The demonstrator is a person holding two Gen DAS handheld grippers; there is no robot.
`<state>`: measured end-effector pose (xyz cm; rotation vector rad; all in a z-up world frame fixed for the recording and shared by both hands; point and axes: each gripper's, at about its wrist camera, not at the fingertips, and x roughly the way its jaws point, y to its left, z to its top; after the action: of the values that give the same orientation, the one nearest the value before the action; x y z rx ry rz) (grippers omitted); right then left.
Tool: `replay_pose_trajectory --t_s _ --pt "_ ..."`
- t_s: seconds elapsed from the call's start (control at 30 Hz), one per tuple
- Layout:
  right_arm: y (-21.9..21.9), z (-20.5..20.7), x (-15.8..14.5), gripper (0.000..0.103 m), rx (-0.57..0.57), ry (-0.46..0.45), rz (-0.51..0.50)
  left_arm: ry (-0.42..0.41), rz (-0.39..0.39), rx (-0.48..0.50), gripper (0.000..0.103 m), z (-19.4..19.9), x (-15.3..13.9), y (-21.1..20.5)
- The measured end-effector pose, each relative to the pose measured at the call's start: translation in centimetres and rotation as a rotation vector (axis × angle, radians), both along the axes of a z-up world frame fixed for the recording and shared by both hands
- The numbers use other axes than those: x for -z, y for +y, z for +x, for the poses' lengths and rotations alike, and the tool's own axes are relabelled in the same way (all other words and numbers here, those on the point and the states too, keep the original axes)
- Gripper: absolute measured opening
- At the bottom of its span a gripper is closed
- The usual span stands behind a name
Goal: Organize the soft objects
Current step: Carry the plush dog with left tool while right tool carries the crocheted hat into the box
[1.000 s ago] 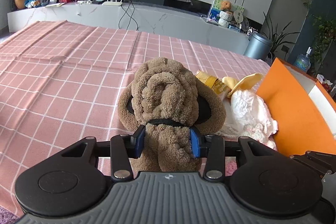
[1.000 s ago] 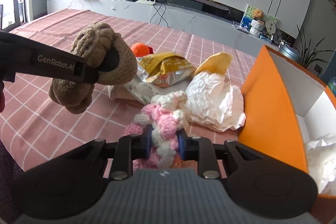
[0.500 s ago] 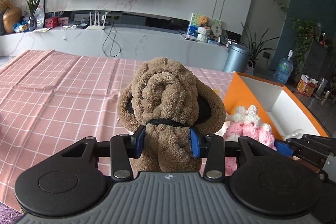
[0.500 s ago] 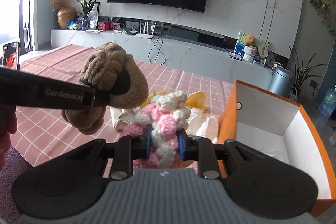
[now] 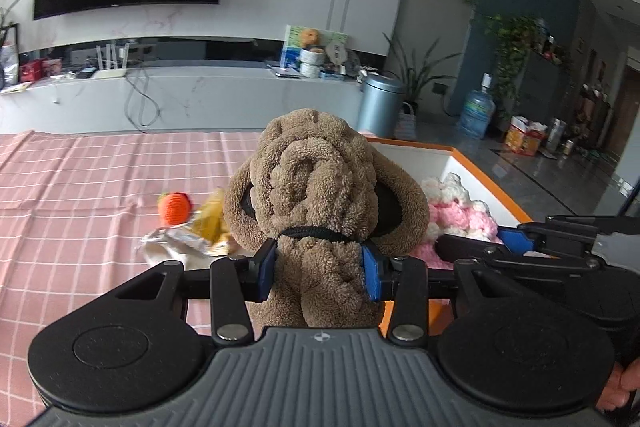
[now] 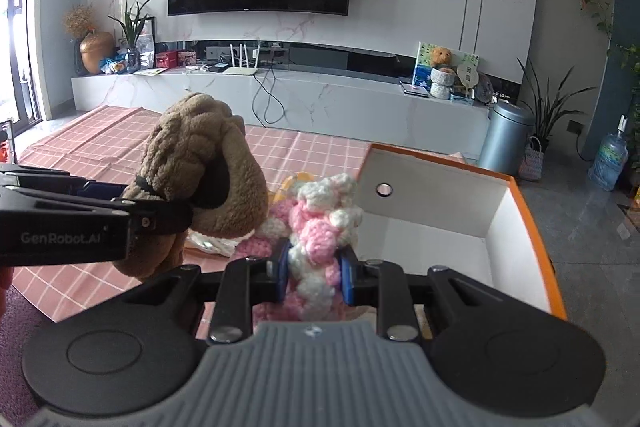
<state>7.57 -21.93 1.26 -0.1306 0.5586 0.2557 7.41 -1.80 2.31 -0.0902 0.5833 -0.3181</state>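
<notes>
left claw (image 5: 320,269): black, blue pads | grey ribbed housing | silver screws | "GenRobot.AI" marking

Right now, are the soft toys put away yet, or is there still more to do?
Not yet. Nothing soft shows inside the orange box. In hand: the left gripper is shut on the brown dog and the right gripper on the pink-and-white knit toy, both held up near the box. Left: dropping those two in, then probably the orange knit toy lying on the checked cloth.
</notes>
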Motion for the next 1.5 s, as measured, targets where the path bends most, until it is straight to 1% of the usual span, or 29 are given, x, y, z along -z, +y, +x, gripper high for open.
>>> replay_pose_trajectory --t_s 0.13,0.27,0.33,0.47,0.6,0.77,0.87,0.97,1.0,1.03,1.07,1.2,1.33,1.5 --pt "-2.4 1.6 -0.7 0.024 0.011 0.054 -0.005 0.036 -0.005 0.101 0.049 2.0 -0.7 -1.7" --pt "-5.4 3.2 -1.5 0.024 0.024 0.113 0.006 0.103 -0.035 0.215 0.049 4.7 -1.7 -4.2" --pt "-6.8 3.9 -2.1 0.024 0.038 0.124 -0.003 0.121 -0.025 0.249 0.049 6.0 -2.4 -5.8" --pt "-8.8 5.2 -3.2 0.024 0.035 0.126 -0.060 0.145 0.030 0.314 0.049 8.4 -3.0 -9.5" --pt "-10.4 6.8 -3.2 0.024 0.033 0.160 -0.107 0.186 0.090 0.349 0.049 10.3 -2.7 -12.1" --pt "-12.0 9.2 -2.2 0.024 0.022 0.226 -0.134 0.292 0.173 0.353 0.049 13.1 -1.4 -14.5" --pt "-12.5 10.6 -1.1 0.024 0.013 0.256 -0.144 0.295 0.233 0.345 0.049 14.6 -1.0 -15.9" --pt "-12.7 11.9 -0.4 0.024 0.009 0.275 -0.143 0.291 0.216 0.313 0.048 16.2 -1.3 -16.1" --pt "-12.7 12.0 -0.3 0.024 0.003 0.274 -0.144 0.290 0.224 0.307 0.048 16.6 -1.5 -16.3" --pt "-12.8 12.3 -0.2 0.024 -0.003 0.273 -0.145 0.289 0.253 0.316 0.048 16.8 -1.4 -16.7" --pt "-12.9 12.6 -0.1 0.024 -0.010 0.275 -0.147 0.297 0.300 0.329 0.048 17.2 -1.1 -17.2" --pt "-12.4 13.6 1.5 0.024 -0.055 0.317 -0.164 0.346 0.451 0.375 0.048 17.5 0.8 -18.9" --pt "-11.8 14.9 3.2 0.024 -0.092 0.359 -0.205 0.391 0.539 0.386 0.048 17.9 2.5 -19.7" --pt "-11.5 16.2 4.3 0.024 -0.129 0.403 -0.245 0.400 0.674 0.423 0.048 17.4 4.2 -21.3"
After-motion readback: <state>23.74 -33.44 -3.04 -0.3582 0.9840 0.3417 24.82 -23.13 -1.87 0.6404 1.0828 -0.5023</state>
